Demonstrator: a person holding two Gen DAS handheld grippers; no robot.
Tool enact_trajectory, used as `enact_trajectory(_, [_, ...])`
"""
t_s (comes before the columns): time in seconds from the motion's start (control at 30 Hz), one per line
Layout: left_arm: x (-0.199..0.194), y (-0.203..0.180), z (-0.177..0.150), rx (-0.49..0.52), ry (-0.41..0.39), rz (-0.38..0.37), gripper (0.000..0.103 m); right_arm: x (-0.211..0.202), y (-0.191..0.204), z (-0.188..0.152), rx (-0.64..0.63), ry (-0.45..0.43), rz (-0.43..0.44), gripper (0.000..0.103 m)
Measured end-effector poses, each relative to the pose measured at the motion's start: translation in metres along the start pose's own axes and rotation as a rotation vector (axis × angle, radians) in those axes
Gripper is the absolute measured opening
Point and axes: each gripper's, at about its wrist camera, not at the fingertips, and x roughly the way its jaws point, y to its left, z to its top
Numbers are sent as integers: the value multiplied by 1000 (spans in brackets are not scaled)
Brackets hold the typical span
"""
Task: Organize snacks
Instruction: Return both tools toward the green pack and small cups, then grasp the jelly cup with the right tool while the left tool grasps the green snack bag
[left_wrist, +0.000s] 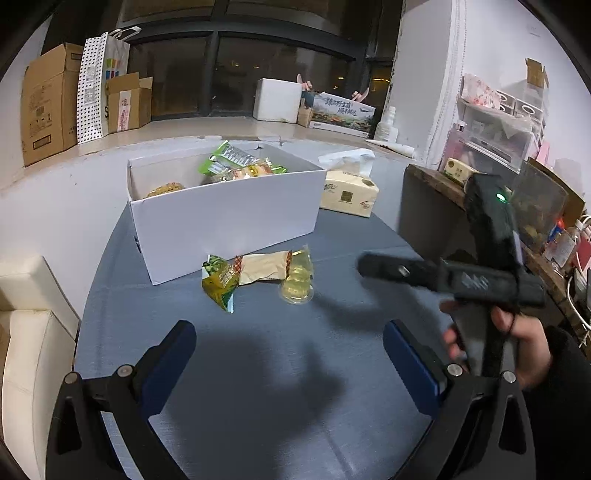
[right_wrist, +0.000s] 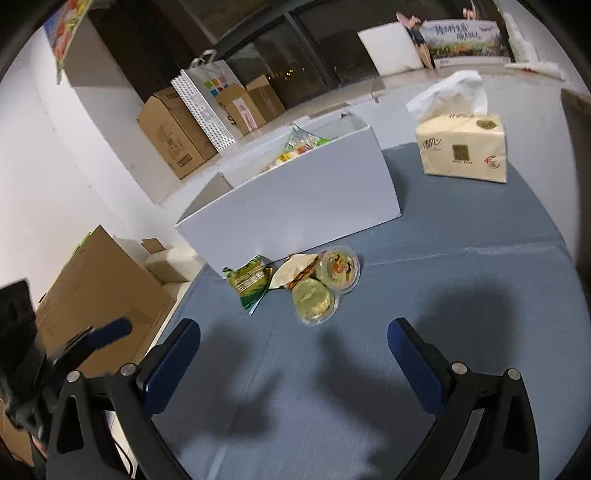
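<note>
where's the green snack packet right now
The green snack packet lies on the blue tablecloth just in front of the white box, at the left end of the loose pile, touching the beige wrapped snack.

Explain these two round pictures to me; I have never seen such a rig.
A person holds one hand-held gripper in each hand; each carries a fisheye camera looking along its blue fingers. The left hand-held gripper and the right hand-held gripper are both open and hold nothing. On the blue table stands a white box with snacks inside. Before it lie a green packet, a beige packet and two jelly cups. A tissue pack stands behind.
</note>
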Motion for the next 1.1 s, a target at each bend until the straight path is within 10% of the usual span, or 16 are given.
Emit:
enact_trajectory(0.63, [10, 16, -8, -32, 37, 30, 103, 98, -35, 49, -85, 131, -57, 103])
enact_trajectory(0.83, [16, 22, -11, -59, 56, 32, 103, 104, -41, 42, -74, 186, -42, 51])
enact_trajectory(1.1, [26, 26, -10, -60, 73, 47, 103, 85, -31, 33, -101, 133, -74, 49])
